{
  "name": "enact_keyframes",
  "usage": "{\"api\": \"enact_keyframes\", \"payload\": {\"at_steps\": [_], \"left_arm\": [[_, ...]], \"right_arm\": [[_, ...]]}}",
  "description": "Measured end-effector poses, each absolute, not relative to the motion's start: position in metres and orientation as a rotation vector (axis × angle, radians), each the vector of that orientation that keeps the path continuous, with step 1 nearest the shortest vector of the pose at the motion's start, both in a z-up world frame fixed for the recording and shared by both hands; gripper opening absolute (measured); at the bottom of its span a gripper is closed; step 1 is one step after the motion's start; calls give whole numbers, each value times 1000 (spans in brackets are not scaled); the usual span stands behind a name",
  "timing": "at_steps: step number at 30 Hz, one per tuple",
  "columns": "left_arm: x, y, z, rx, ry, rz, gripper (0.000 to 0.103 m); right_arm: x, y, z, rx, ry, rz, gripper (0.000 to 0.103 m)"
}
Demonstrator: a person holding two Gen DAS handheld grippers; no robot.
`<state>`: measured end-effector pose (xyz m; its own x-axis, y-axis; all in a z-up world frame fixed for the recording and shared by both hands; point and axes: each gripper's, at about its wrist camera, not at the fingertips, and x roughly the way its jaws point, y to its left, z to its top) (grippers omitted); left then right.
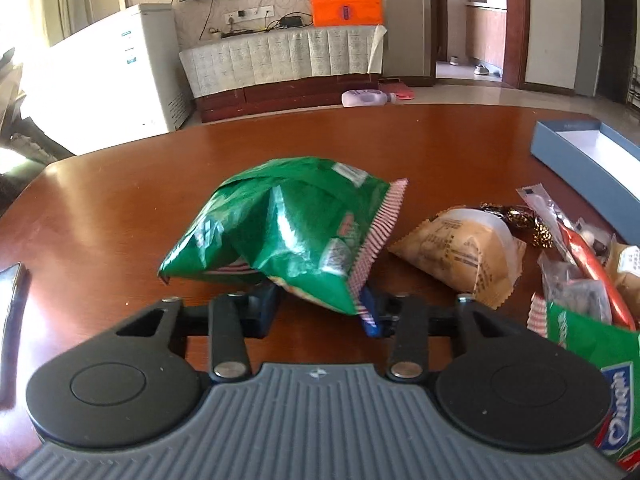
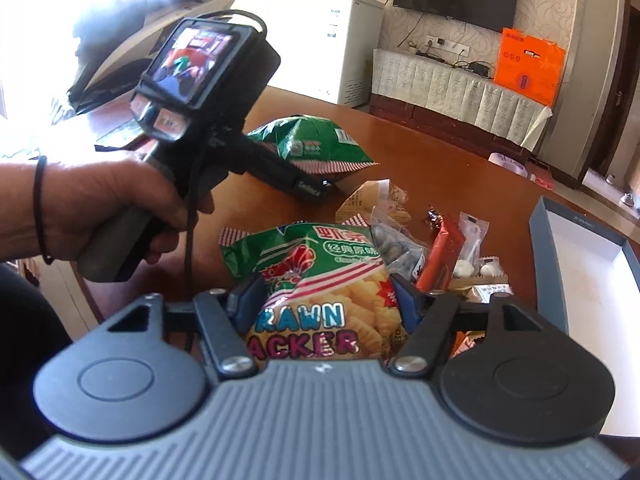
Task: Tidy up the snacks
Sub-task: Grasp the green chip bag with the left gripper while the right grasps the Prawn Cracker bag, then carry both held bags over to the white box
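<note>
A green snack bag (image 1: 288,224) is lifted off the brown table (image 1: 120,200); my left gripper (image 1: 320,304) is shut on its lower edge. It also shows in the right wrist view (image 2: 316,144) with the left gripper (image 2: 316,190) under it. My right gripper (image 2: 328,300) is closed around a green prawn cracker bag (image 2: 320,276), its blue pads pressing both sides. That bag's corner shows in the left wrist view (image 1: 588,344). A tan pastry packet (image 1: 464,252) and several small wrapped snacks (image 2: 452,256) lie on the table.
An open blue box with a white inside (image 1: 592,152) (image 2: 588,272) stands at the right of the table. A phone (image 1: 10,300) lies at the table's left edge. The person's hand (image 2: 108,200) holds the left gripper's handle.
</note>
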<state>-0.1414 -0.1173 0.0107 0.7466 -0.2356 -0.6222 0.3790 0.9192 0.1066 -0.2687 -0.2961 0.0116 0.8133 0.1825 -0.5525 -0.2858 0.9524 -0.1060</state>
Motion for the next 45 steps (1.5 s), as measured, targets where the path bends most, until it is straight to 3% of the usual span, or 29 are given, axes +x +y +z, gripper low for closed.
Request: {"api": "enact_keyframes", "payload": {"at_steps": [3, 9, 16, 23, 28, 29, 31, 32, 33, 40, 45], "left_arm": [[-144, -120, 7, 261, 632, -340, 31], [-153, -125, 2, 271, 613, -341, 24], [-160, -114, 2, 247, 589, -334, 20], [-168, -120, -2, 322, 567, -341, 18], [-184, -129, -7, 390, 564, -381, 19], [-188, -133, -12, 419, 571, -379, 24], [-198, -144, -15, 521, 509, -340, 65], [-202, -147, -16, 551, 480, -320, 99], [-206, -149, -16, 565, 447, -321, 103], [-210, -153, -11, 622, 342, -273, 103], [-193, -153, -18, 604, 401, -277, 103]], "right_arm": [[-274, -299, 17, -175, 529, 237, 66], [-279, -310, 27, -152, 468, 178, 64], [-289, -317, 31, -188, 426, 155, 63], [-275, -349, 47, 60, 371, 101, 63], [-260, -344, 43, 55, 375, 85, 63], [-256, -344, 41, 58, 383, 88, 63], [-250, -340, 38, 50, 393, 88, 63], [-248, -338, 37, 47, 396, 92, 63], [-243, -337, 36, 43, 399, 96, 63], [-231, -345, 32, 62, 410, 103, 63], [-228, -351, 30, 91, 406, 105, 63]]}}
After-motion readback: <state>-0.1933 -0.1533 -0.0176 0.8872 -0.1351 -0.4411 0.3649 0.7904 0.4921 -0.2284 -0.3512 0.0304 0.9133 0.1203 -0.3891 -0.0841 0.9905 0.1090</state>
